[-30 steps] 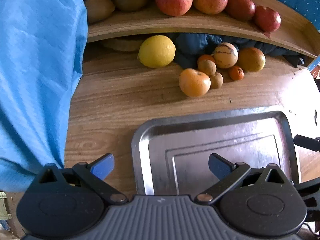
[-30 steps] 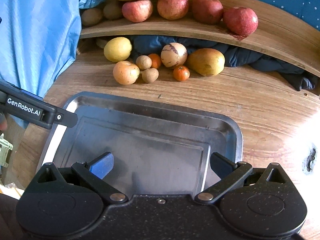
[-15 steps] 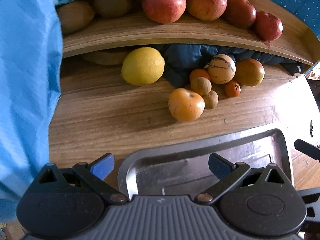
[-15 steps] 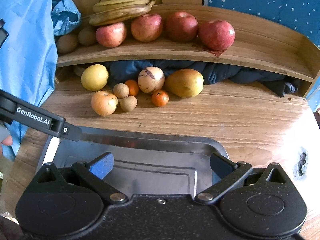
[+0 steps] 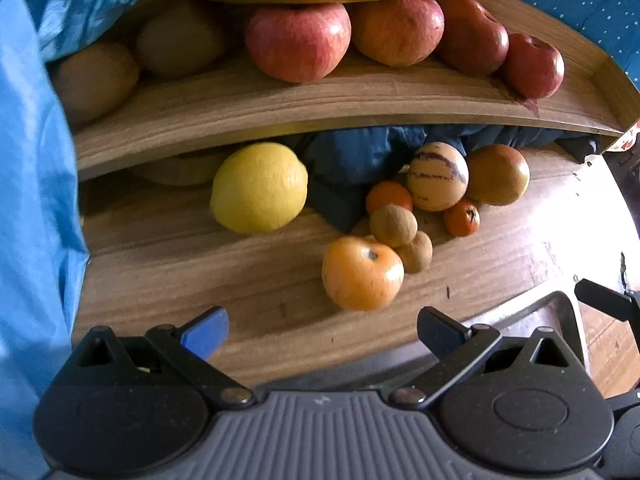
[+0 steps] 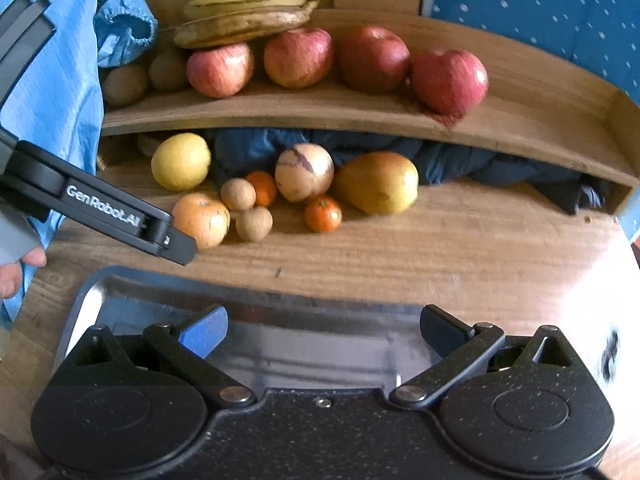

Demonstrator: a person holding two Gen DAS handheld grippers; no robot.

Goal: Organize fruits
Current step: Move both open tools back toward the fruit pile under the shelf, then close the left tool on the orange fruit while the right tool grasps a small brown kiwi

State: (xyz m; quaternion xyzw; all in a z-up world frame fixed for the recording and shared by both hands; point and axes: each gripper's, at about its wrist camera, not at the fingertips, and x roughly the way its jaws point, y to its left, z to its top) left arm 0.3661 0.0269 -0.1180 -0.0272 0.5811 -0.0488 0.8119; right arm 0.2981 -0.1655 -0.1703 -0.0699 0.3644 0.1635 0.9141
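Loose fruit lies on the wooden table under a shelf: a yellow lemon (image 5: 259, 187), an orange persimmon-like fruit (image 5: 362, 272), two small brown fruits (image 5: 393, 225), a striped pale melon (image 5: 437, 176), a yellow-orange pear (image 6: 377, 182) and two small tangerines (image 6: 323, 213). My left gripper (image 5: 322, 330) is open and empty, just short of the orange fruit. My right gripper (image 6: 323, 328) is open and empty over the steel tray (image 6: 104, 284). The left gripper's finger (image 6: 132, 220) shows in the right wrist view, close to the orange fruit (image 6: 201, 220).
The wooden shelf (image 6: 360, 116) carries several red apples (image 6: 298, 57), bananas (image 6: 244, 12) and brown kiwis (image 6: 125, 85). Dark blue cloth (image 5: 360, 156) is stuffed under the shelf. A light blue garment (image 5: 36, 200) hangs at left. A hand (image 6: 16, 270) shows at left.
Both grippers have moved forward toward the fruit pile, so the tray slid down out of the left view and the fruits loom larger. Both stay open.
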